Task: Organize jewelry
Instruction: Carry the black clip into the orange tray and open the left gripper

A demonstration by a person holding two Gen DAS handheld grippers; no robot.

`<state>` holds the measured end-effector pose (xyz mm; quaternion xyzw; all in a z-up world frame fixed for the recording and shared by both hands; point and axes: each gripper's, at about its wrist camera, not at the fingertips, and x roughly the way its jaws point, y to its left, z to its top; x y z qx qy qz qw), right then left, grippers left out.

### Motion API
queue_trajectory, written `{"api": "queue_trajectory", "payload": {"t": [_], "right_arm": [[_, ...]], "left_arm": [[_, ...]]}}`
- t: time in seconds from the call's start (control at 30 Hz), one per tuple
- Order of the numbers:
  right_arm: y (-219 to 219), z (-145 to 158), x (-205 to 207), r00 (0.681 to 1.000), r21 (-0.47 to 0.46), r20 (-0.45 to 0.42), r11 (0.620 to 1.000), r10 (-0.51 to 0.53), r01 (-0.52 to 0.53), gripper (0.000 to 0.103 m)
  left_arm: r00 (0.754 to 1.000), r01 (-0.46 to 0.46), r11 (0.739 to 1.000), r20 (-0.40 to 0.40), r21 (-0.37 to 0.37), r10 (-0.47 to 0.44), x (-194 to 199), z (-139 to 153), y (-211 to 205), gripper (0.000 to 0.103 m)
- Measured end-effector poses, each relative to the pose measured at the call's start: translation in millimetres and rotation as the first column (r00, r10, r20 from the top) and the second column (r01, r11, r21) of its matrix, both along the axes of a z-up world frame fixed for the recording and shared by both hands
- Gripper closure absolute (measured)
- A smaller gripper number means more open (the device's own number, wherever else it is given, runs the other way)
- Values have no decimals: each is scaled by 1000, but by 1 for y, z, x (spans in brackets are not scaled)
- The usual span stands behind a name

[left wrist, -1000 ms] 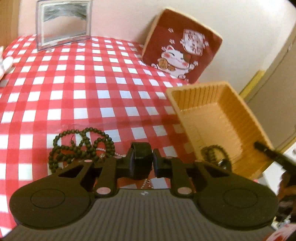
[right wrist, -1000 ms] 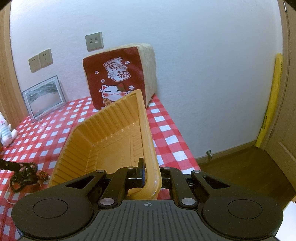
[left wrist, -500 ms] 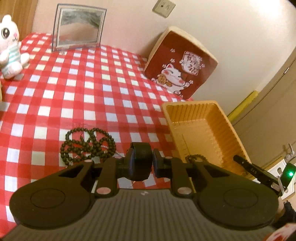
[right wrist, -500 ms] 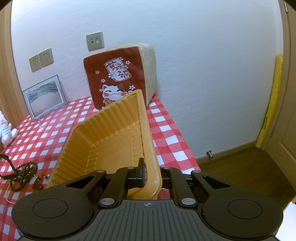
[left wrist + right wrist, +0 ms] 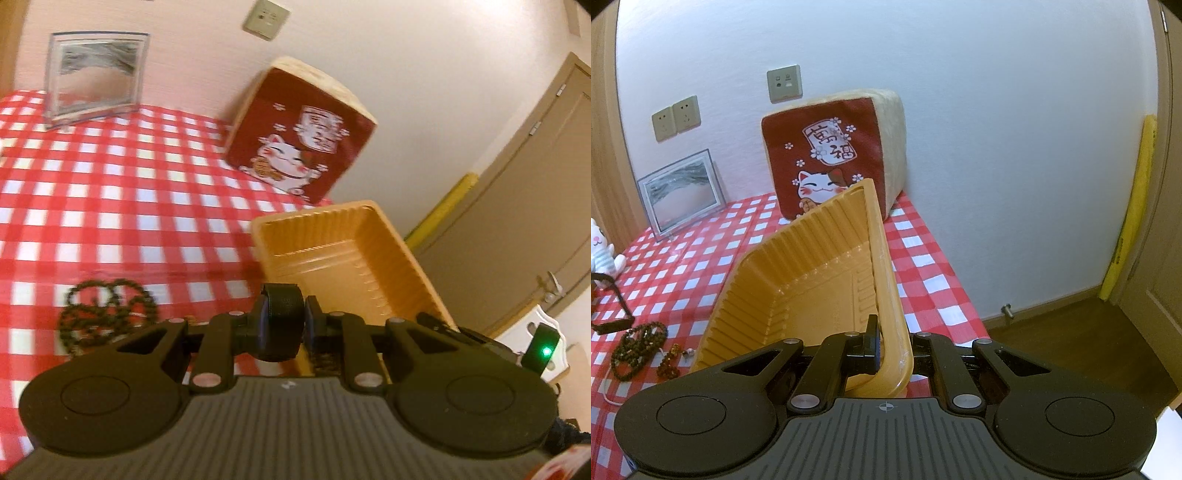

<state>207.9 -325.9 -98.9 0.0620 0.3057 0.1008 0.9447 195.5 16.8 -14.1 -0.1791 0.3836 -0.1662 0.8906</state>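
Black band [image 5: 280, 302]: pinched between the jaws of the left gripper [image 5: 284, 314], off the cloth, just short of the tray's near end.
Band's lie: from the left wrist its ribbed outer face shows edge-on as a short roll. From the right wrist only part of the loop [image 5: 609, 306] shows at the picture's edge, long axis slanting down towards the beads.
Right gripper [image 5: 892, 347]: clamped on the near corner rim of the orange ribbed tray [image 5: 798, 273].
Tray's lie: long axis runs away from that gripper towards the cat cushion [image 5: 827, 155]. It seems tipped, open side facing the beads.
Waiting on the checked tablecloth [image 5: 110, 184]: a dark bead strand [image 5: 635, 347], coiled, and a small amber bracelet [image 5: 668, 363] just beside the tray's left wall.
Tray's near end: hidden behind the left gripper, so its contents cannot be told.
Risk, band: the pinch catches only a narrow part, so a quick swing could let the loop slip out short of the tray.
Risk, tray: thin plastic held by one corner may flex or twist, and the tilt could let pieces slide out.
Far: a framed sand picture [image 5: 681, 192] against the wall.
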Motion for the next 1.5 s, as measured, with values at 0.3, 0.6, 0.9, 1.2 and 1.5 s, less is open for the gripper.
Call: {"api": "queue_trajectory", "payload": {"t": [0.3,0.6,0.9,1.2,1.5], "right_arm": [[2,7,-1,1000,-23,-1,1000,1,-1,96],[9,11,1,1000,-49,-5,999,-14,13,96],[10,11,1,1000,-49,-4,999,-15,15,96],[12,13,2,1000,-54,-6,998,-18,18,96],[12,13,3,1000,-53,-13,998,-26,26,96]], "left_arm": [[996,91,996,-15,-14,-91,21,-18,-51,85],[990,131,991,-45,0,-131,38,-43,-89,85],[988,134,990,-78,40,-130,63,-68,-118,85],[995,95,995,-14,35,-95,65,-59,-114,81],[999,-43,994,33,98,40,50,-40,-59,67]]}}
